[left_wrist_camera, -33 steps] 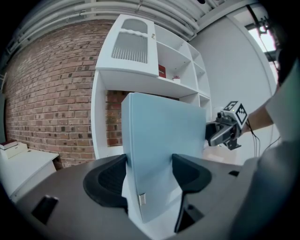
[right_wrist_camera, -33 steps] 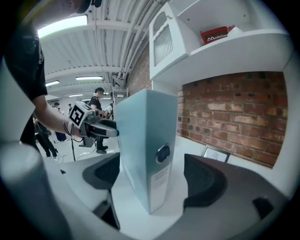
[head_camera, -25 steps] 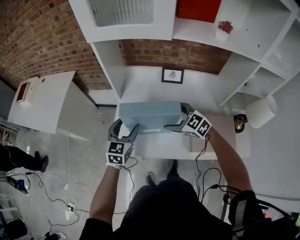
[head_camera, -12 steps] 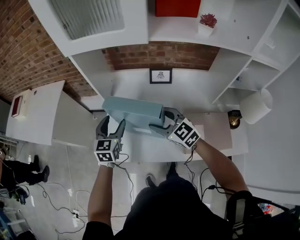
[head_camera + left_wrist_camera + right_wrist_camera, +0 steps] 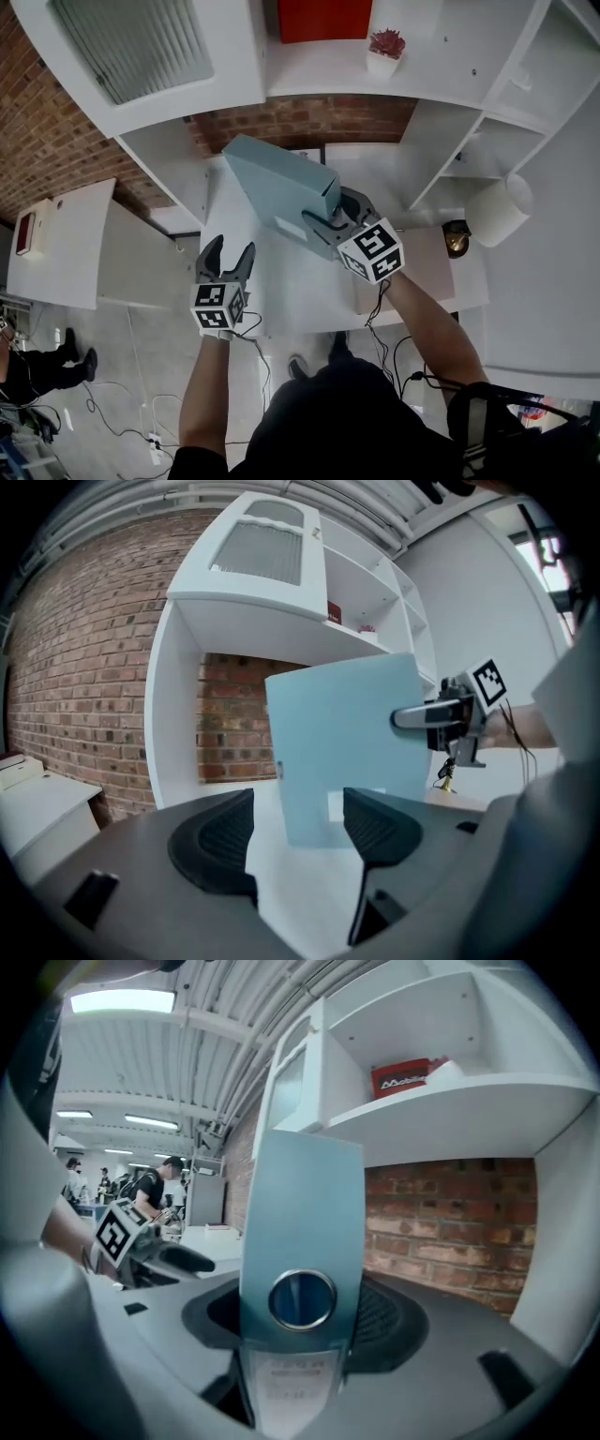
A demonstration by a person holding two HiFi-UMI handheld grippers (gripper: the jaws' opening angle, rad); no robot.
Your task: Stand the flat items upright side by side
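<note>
The right tool (image 5: pixel 330 217) is clenched on a pale blue binder (image 5: pixel 281 183). Its jaws have just been closing, and the binder's narrow spine, with its round finger hole, sits between them in the right gripper view. The binder stands on edge in that grip, tilted, with its far end reaching up and away toward the brick-backed recess of the white shelf unit (image 5: pixel 450 141). It is above the white surface (image 5: pixel 300 281); whether its lower edge touches the surface cannot be told. The left tool (image 5: pixel 230 253) is released, with its jaws apart and nothing between them. It hangs over the surface's near left part, apart from the binder, and points at the binder's broad face. In the left gripper view that face fills the middle, with the right tool clamped to its right edge. A red box (image 5: pixel 323 17) and a small potted plant (image 5: pixel 384 42) sit on the shelf above the recess.
</note>
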